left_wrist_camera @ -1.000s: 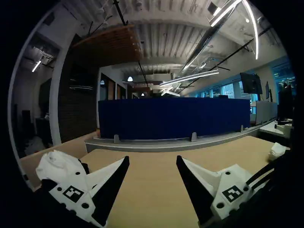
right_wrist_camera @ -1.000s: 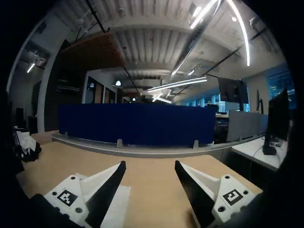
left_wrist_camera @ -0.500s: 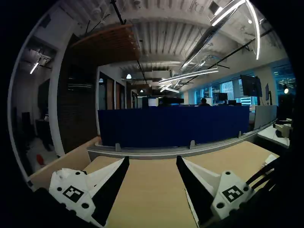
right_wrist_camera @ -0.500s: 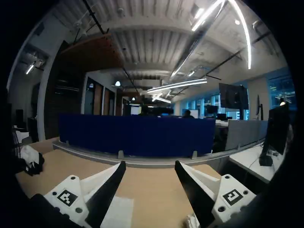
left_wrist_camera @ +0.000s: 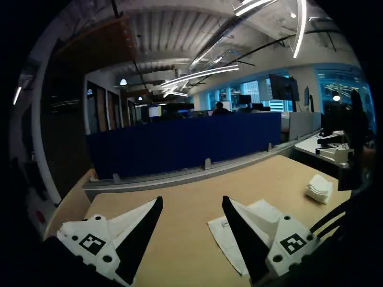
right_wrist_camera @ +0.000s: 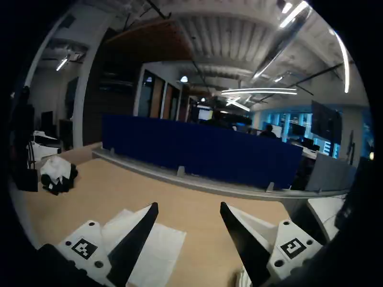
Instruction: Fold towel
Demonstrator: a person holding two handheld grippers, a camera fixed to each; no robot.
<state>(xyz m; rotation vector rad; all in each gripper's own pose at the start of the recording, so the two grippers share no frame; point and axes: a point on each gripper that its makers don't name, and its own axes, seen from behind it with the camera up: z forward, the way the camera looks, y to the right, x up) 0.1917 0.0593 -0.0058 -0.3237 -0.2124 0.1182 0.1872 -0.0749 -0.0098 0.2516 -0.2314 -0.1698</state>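
Left claw (left_wrist_camera: 191, 199) hangs spread over flat towel (left_wrist_camera: 223, 235) lying askew.

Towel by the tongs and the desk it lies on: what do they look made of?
Towel: thin white cloth, probably cotton or similar, matte; it lies limp and flat with a soft edge. Desk: pale wood-look board, likely laminate; the surface is smooth and even with a low sheen.

An open-plan office — blue desk partitions (left_wrist_camera: 186, 143), monitors (left_wrist_camera: 283, 87), exposed ceiling ducts (right_wrist_camera: 282, 40).
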